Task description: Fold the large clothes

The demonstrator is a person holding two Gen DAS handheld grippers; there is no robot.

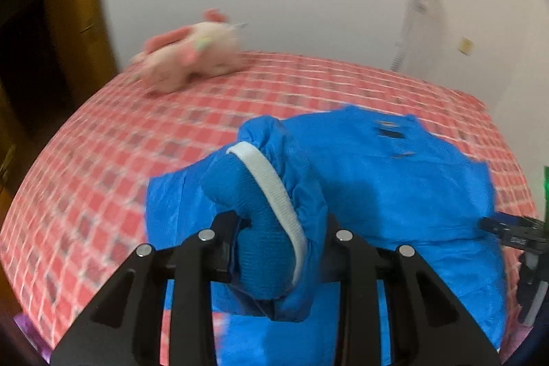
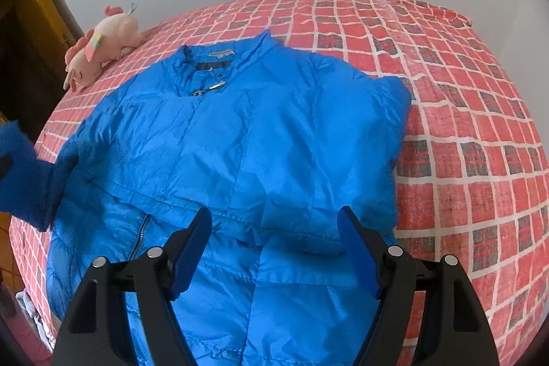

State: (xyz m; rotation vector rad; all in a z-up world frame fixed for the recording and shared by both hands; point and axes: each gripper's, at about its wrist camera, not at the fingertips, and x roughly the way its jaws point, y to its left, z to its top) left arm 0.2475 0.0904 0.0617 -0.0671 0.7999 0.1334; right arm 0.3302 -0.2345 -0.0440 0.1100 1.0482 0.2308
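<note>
Pinching the knit cuff (image 1: 260, 228) of the sleeve, the left tongs (image 1: 278, 249) have that ribbed end bunched between them, with its white band wrapped over the top. It's soft stuff, so it grips easily. The right tongs (image 2: 274, 252) hang spread wide over the hem with nothing between them. Beyond them the blue puffer jacket (image 2: 240, 132) lies flat, front up, on the checked bed (image 2: 463, 126). Looks light, puffy and slippery, so I'd grab seams, cuffs or the hem. Past its collar there's a pink plush toy (image 2: 99, 50).

Blue puffer jacket (image 2: 240, 139), flat on bed
</note>
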